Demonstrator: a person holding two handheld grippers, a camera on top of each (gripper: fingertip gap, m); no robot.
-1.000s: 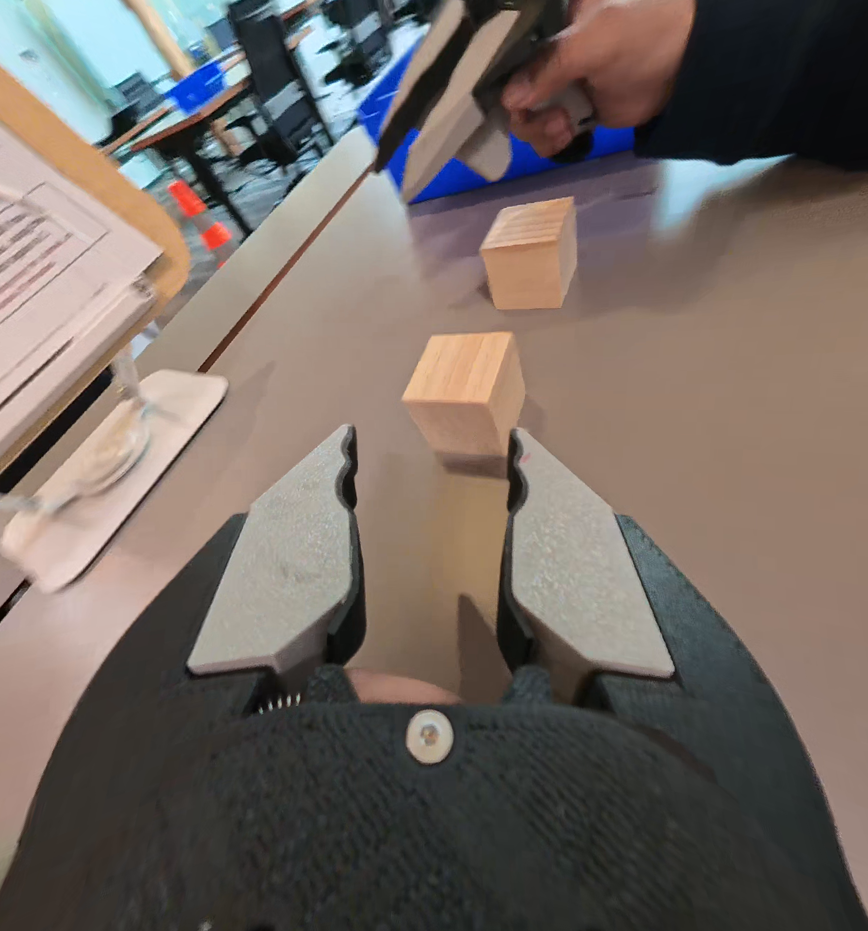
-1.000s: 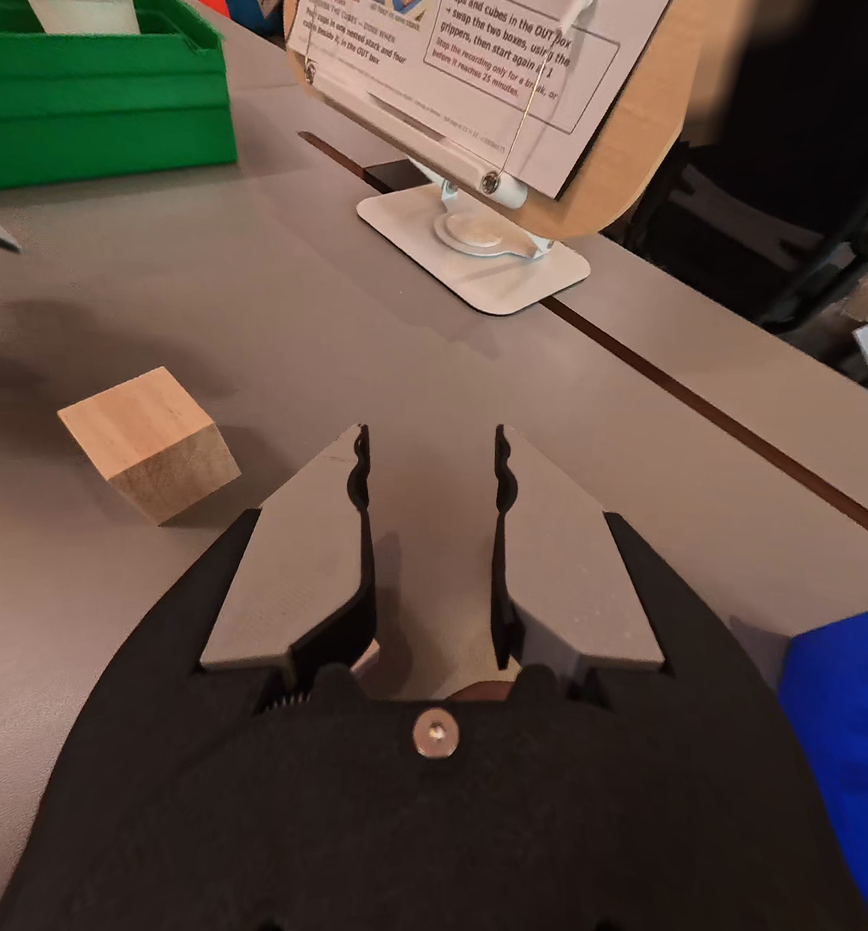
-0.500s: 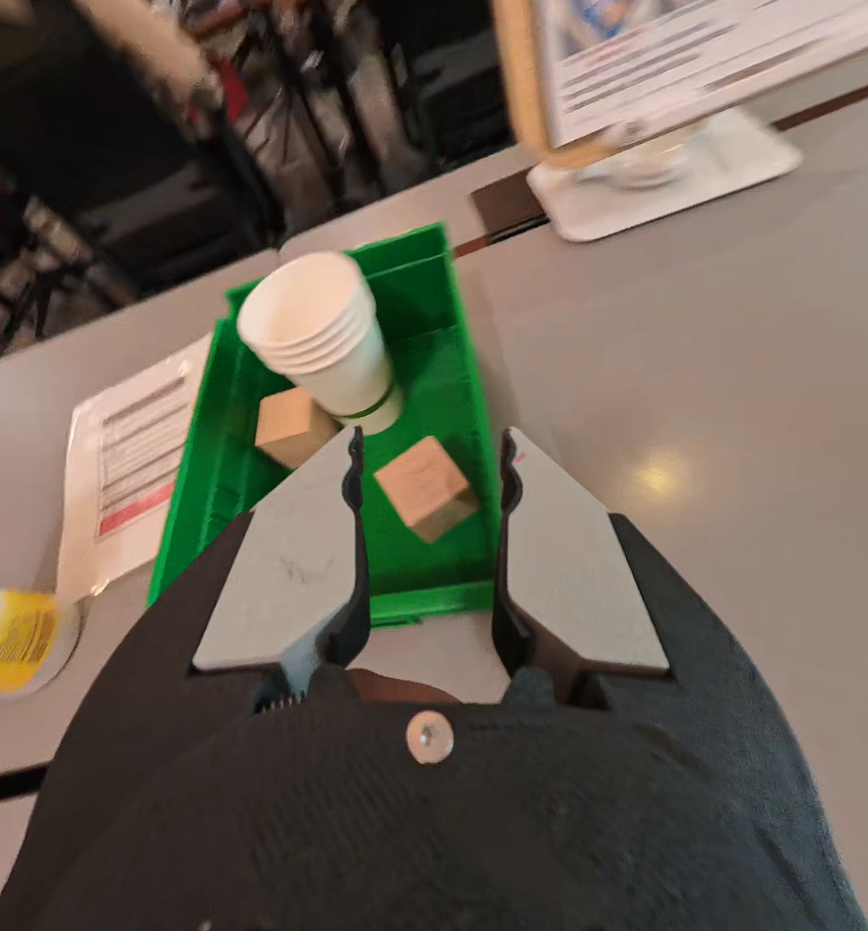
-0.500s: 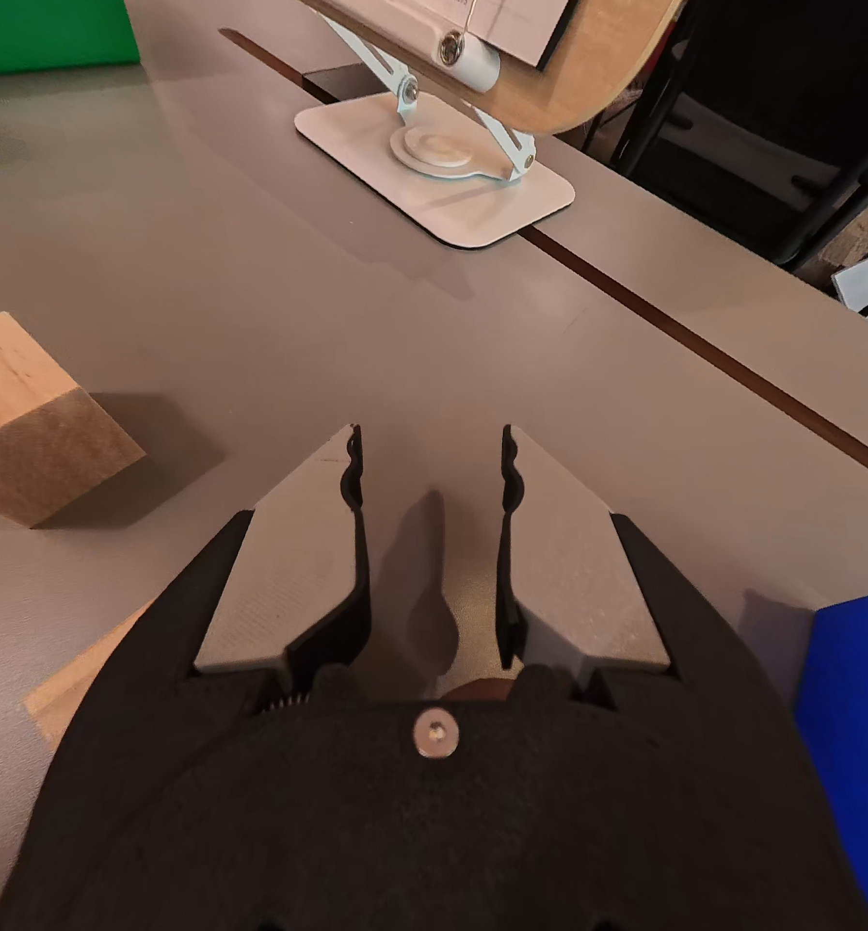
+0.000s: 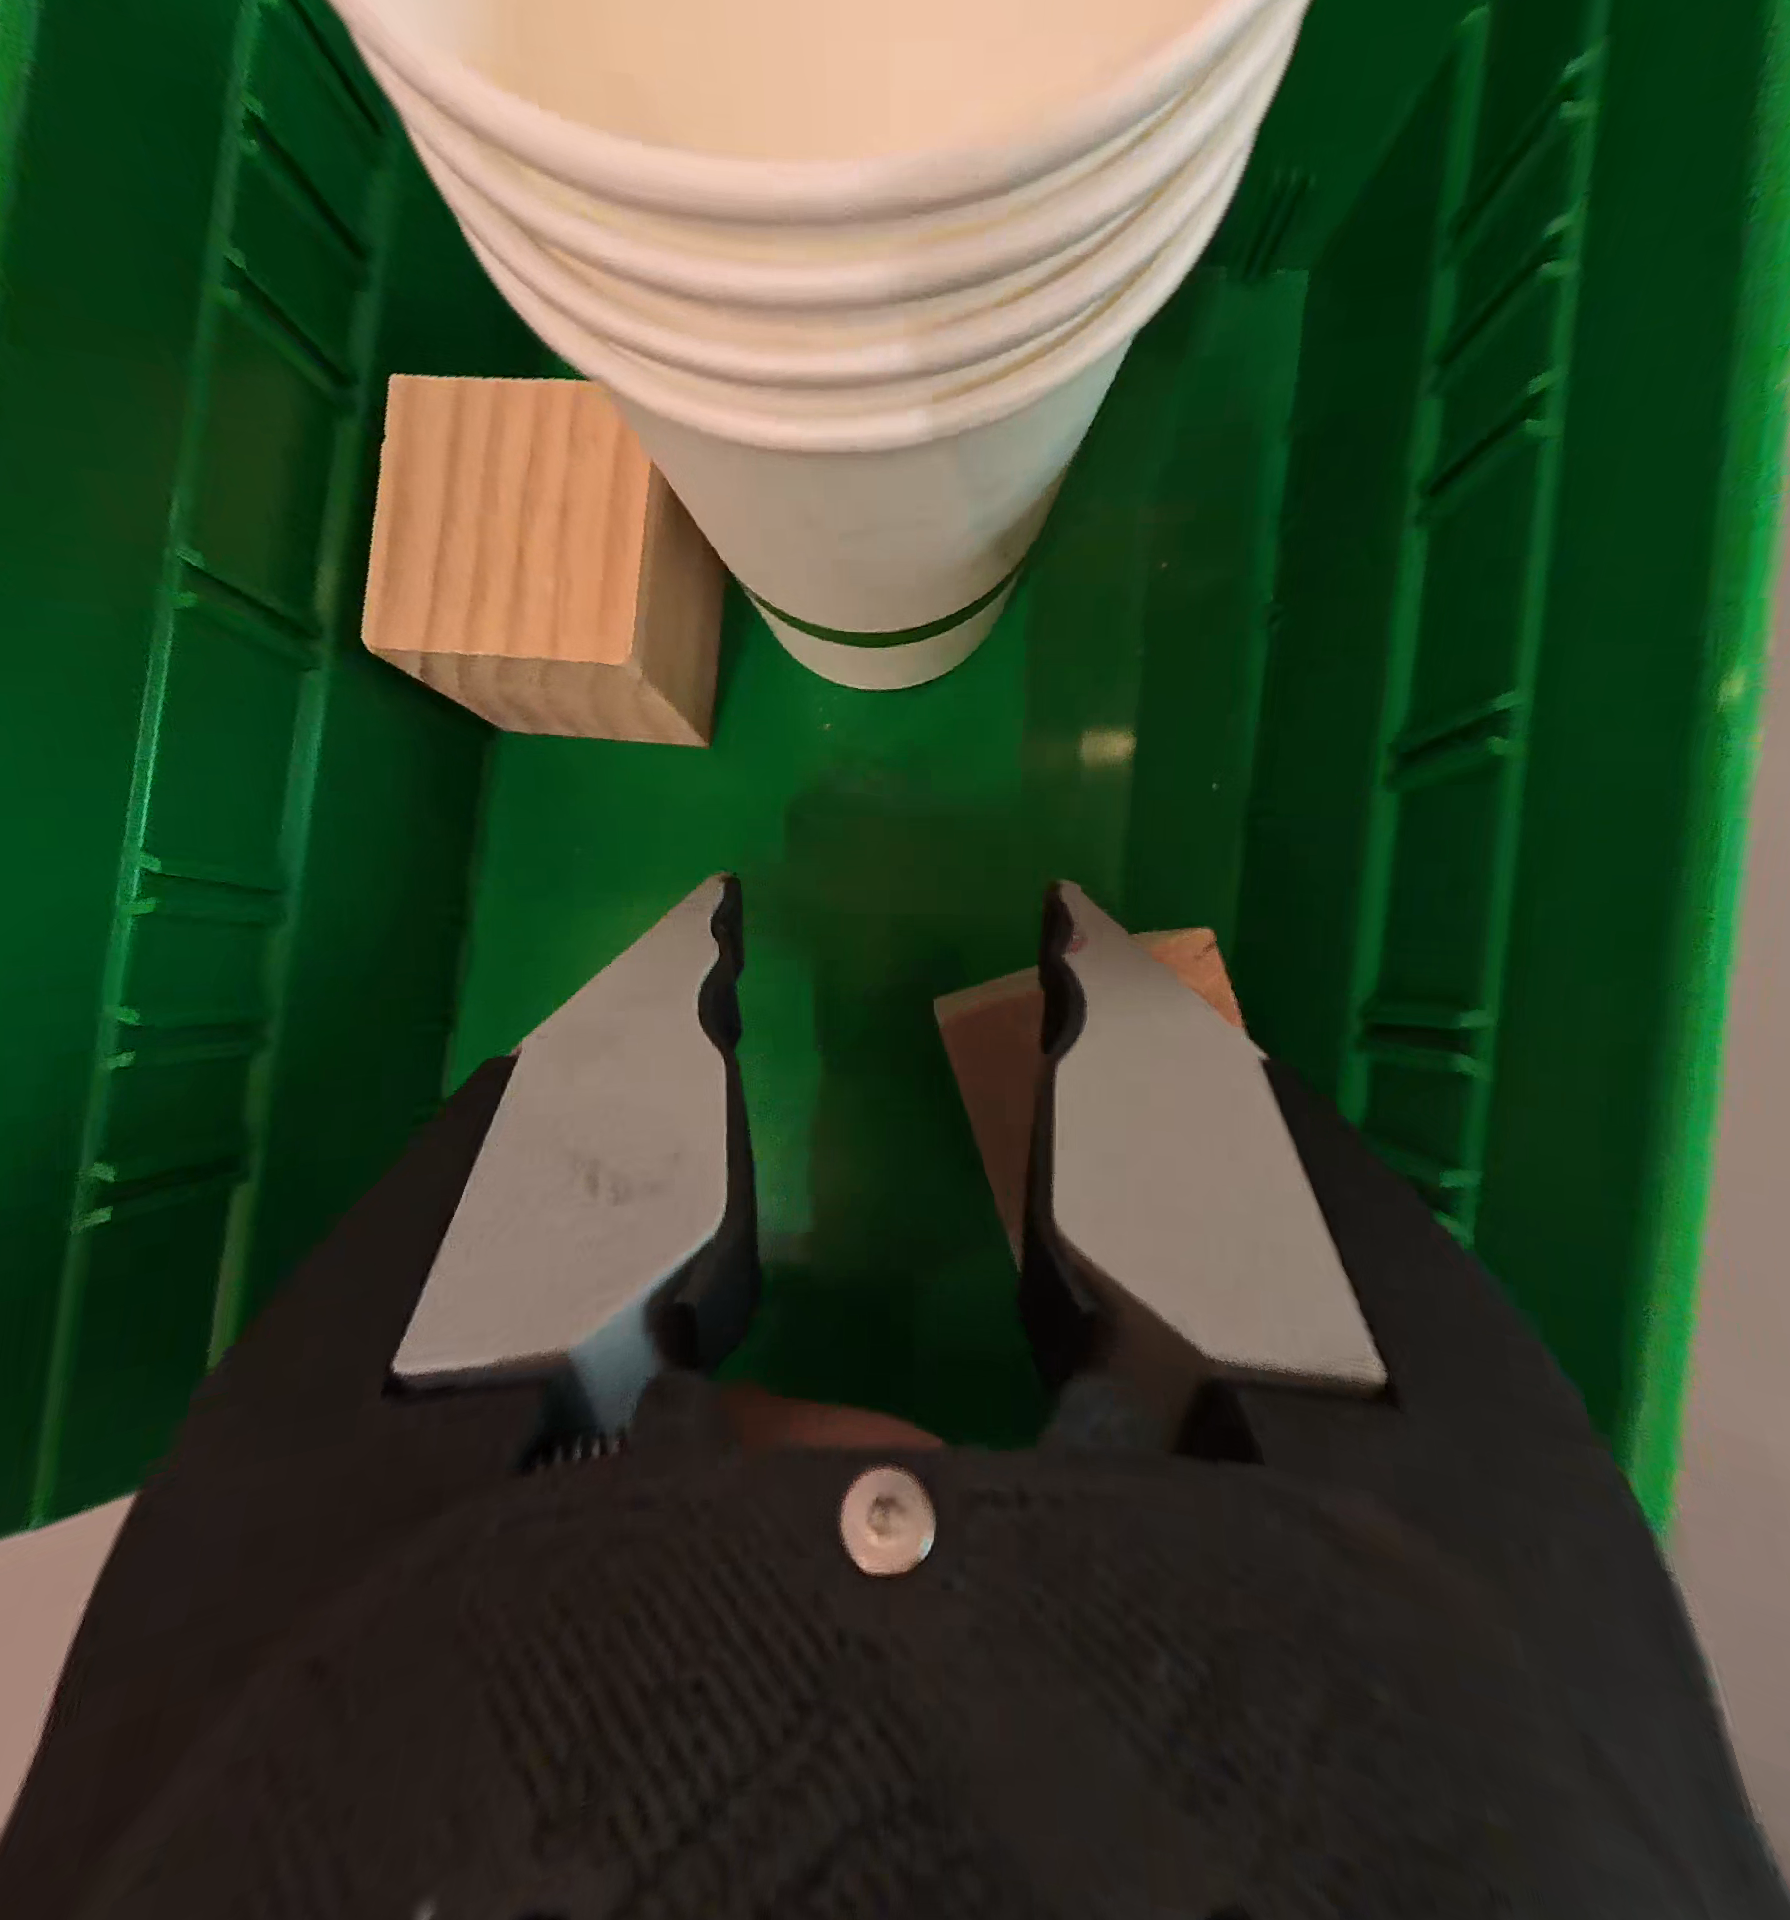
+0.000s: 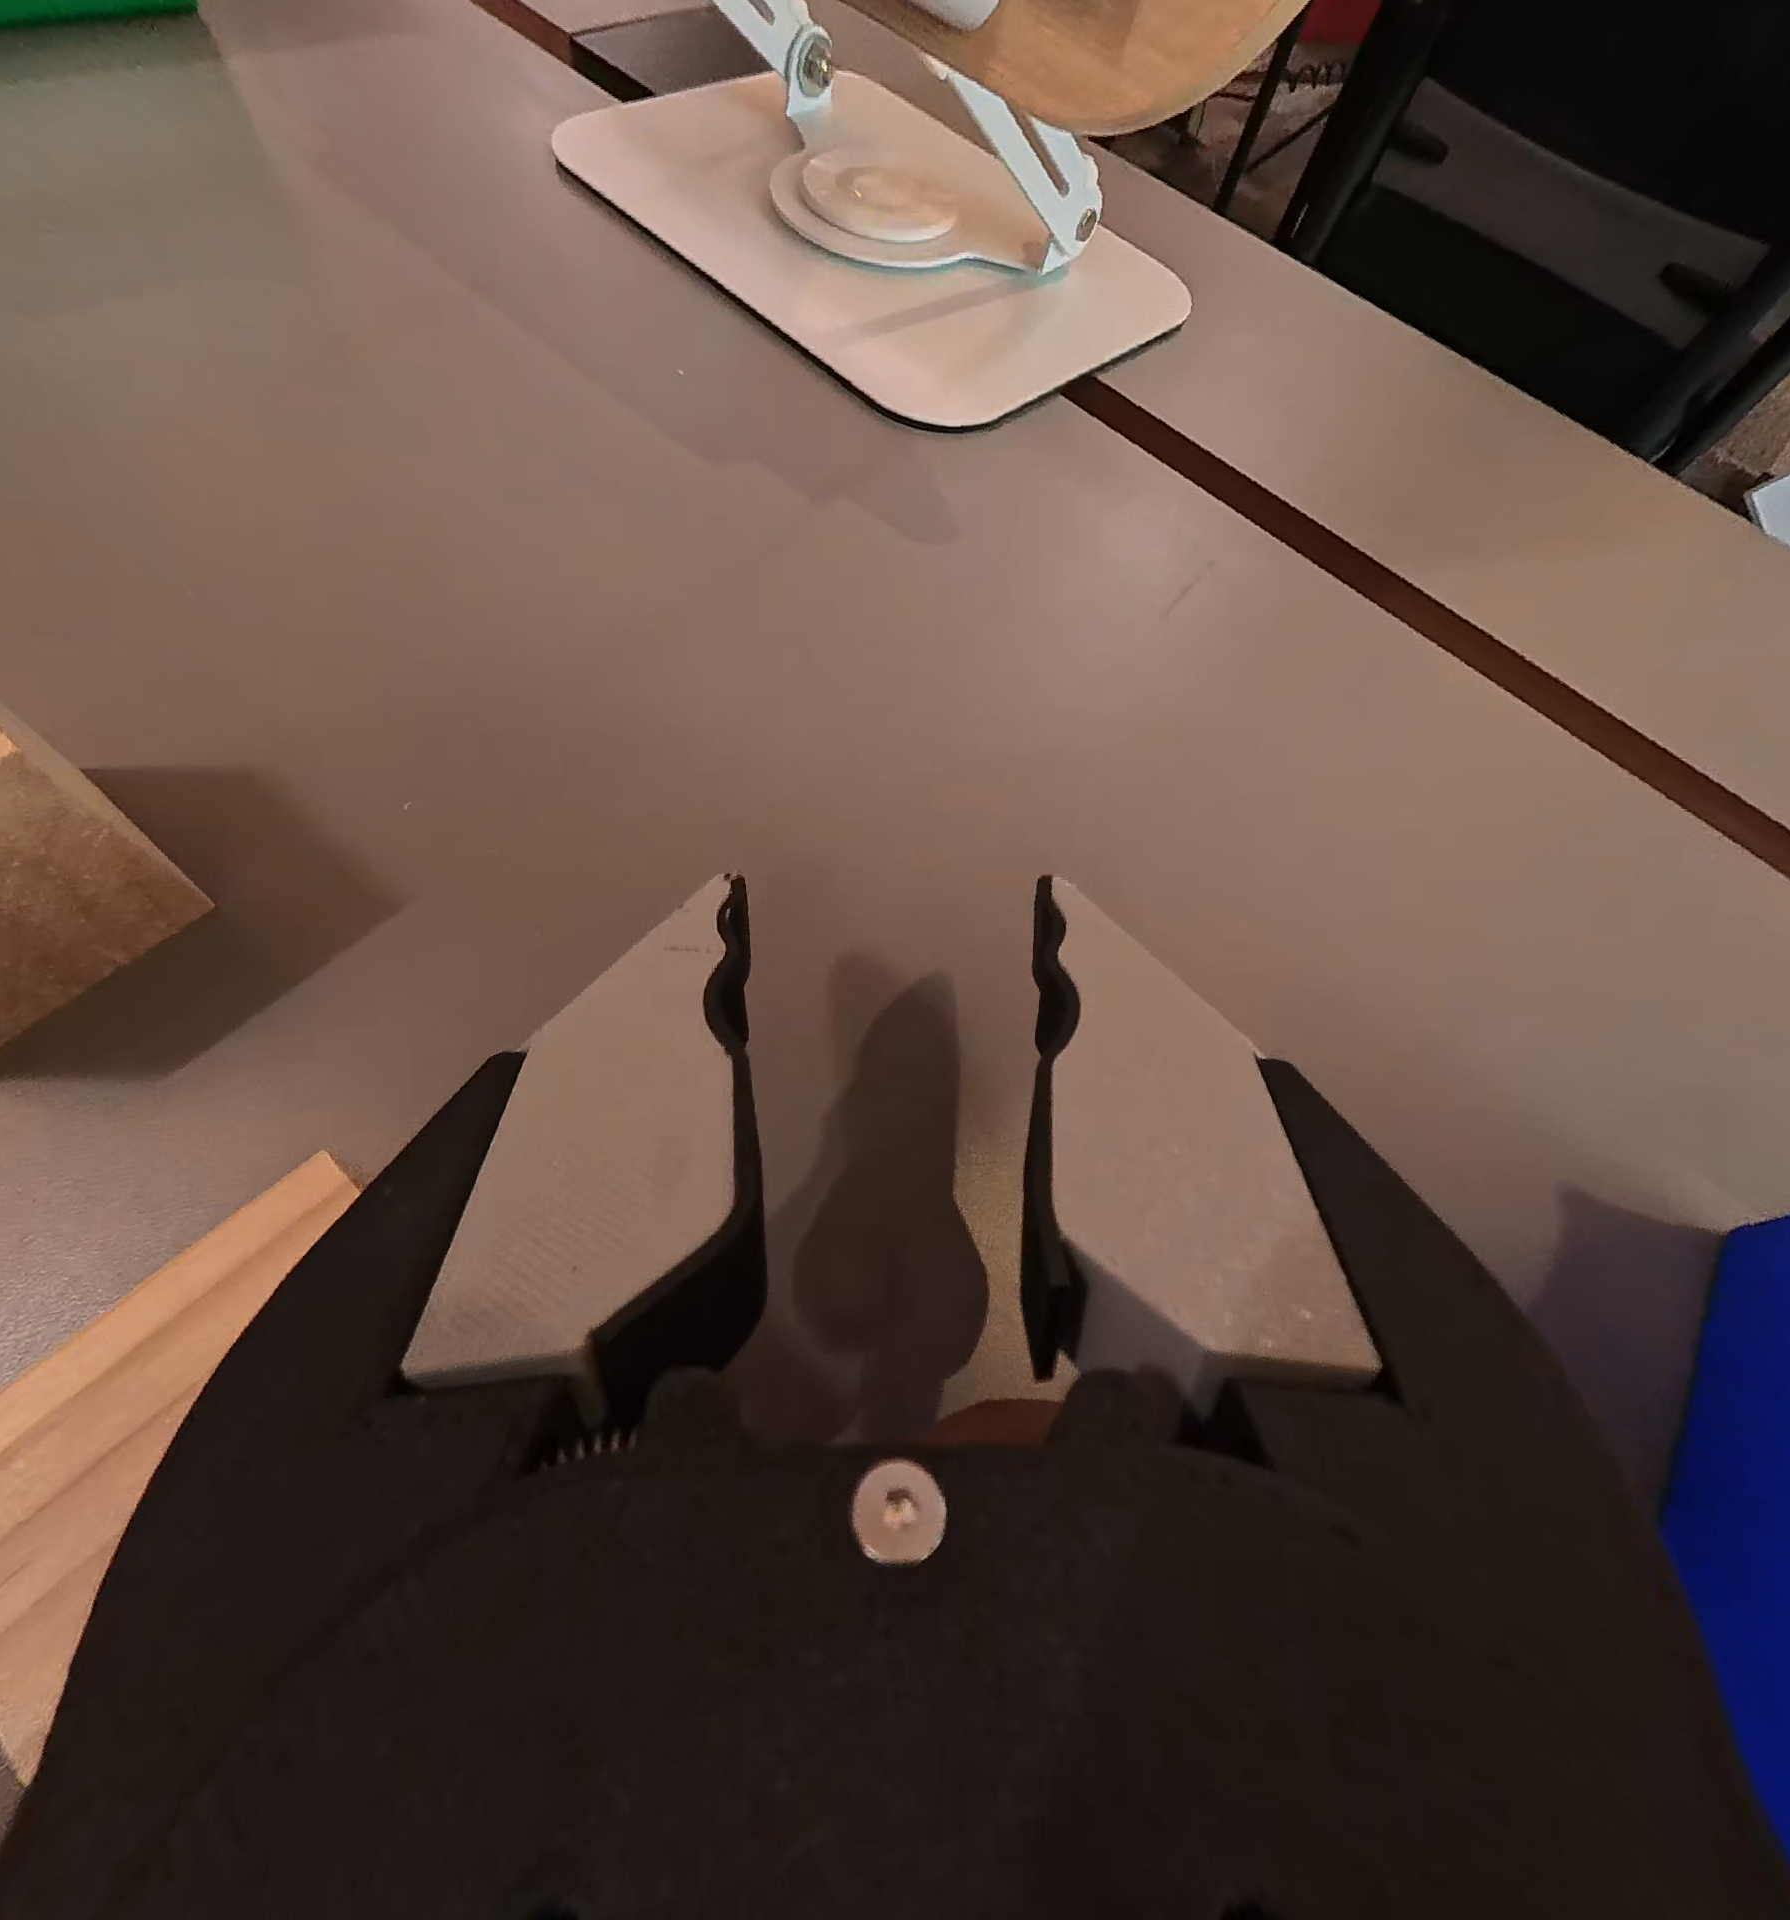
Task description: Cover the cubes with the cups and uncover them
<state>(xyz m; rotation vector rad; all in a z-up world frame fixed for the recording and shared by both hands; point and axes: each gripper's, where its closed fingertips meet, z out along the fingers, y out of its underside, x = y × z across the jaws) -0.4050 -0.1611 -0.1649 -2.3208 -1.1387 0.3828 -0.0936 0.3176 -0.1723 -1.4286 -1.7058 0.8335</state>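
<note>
In the left wrist view my left gripper [image 5: 889, 904] is open and empty, low inside a green bin [image 5: 195, 831]. A stack of white paper cups [image 5: 849, 343] stands just ahead of it. One wooden cube [image 5: 517, 551] lies left of the cups. A second wooden cube [image 5: 995, 1091] lies under and beside my right fingertip [image 5: 1140, 1039], not gripped. In the right wrist view my right gripper [image 6: 886, 904] is open and empty, low over the grey table [image 6: 870, 623]. A wooden cube [image 6: 29, 883] sits to its left, another wooden cube [image 6: 112, 1382] at the lower left beside the gripper body.
A white stand base [image 6: 870, 249] with a wooden board [image 6: 1109, 62] on it stands ahead of the right gripper, next to a dark seam [image 6: 1493, 644] in the table. A blue bin [image 6: 1764, 1558] is at the lower right. The green bin's ribbed walls [image 5: 1493, 727] flank the left gripper closely.
My left gripper swung away from the two cubes on the table and went down into the green bin toward the cups. My right gripper moved forward and lower beside the table cubes. Both stayed open.
</note>
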